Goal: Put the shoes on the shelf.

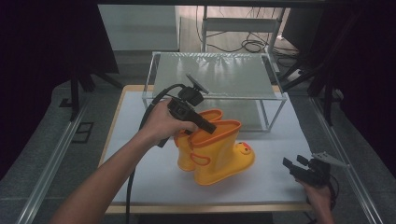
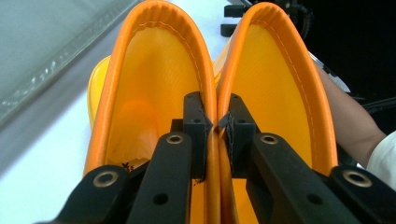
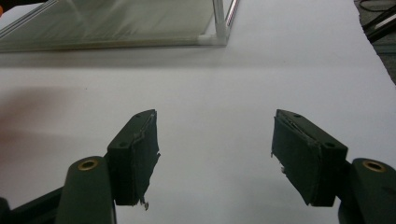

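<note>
Two yellow rubber boots with orange rims stand side by side near the middle of the white table. My left gripper reaches into their tops from the left. In the left gripper view its jaws pinch the two touching inner rims together, so the left gripper is shut on the boots, one jaw inside each boot. My right gripper rests at the table's front right corner, apart from the boots. In the right gripper view the right gripper is open over bare table with nothing between its pads.
A low shelf rack with a frosted top and metal legs stands at the back of the table, just behind the boots; one leg is seen in the right gripper view. Dark floor and rails flank the table.
</note>
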Motion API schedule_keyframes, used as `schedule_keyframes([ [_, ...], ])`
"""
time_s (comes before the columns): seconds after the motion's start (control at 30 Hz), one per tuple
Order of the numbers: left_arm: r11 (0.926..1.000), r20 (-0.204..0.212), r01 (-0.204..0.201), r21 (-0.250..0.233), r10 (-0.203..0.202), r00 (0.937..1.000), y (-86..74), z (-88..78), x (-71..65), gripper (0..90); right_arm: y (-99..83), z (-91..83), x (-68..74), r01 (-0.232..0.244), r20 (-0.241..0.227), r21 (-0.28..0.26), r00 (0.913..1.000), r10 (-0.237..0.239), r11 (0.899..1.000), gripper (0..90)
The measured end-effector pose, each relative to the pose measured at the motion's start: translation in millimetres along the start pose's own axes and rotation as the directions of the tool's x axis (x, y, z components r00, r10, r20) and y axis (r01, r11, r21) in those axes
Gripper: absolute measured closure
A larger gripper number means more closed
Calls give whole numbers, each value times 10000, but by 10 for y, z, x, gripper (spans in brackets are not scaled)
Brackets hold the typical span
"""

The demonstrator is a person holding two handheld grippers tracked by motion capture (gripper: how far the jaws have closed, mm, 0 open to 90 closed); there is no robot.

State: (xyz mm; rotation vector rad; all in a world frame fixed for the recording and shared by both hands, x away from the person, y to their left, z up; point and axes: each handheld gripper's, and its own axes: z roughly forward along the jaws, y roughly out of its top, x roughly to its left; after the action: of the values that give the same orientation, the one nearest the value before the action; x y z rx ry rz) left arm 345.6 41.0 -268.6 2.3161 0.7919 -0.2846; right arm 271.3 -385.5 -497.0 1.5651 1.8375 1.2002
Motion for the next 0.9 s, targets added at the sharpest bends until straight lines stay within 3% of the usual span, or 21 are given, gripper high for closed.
schedule_keyframes([
  [0.37, 10000, 221, 29, -64, -27, 9998, 217, 23, -108, 820, 9, -14, -16, 0, 19, -12, 10000, 0, 10000, 316],
  [0.67, 9987, 242, 124, -489, -113, 9996, 459, -106, -148, 820, 9, -8, -15, -6, 20, -23, 10000, 6, 10000, 316],
  [0.9, 9969, 17, 98, -783, -97, 10000, 698, -232, -207, 820, 14, -18, -35, -33, 32, -40, 10000, 33, 10000, 316],
])
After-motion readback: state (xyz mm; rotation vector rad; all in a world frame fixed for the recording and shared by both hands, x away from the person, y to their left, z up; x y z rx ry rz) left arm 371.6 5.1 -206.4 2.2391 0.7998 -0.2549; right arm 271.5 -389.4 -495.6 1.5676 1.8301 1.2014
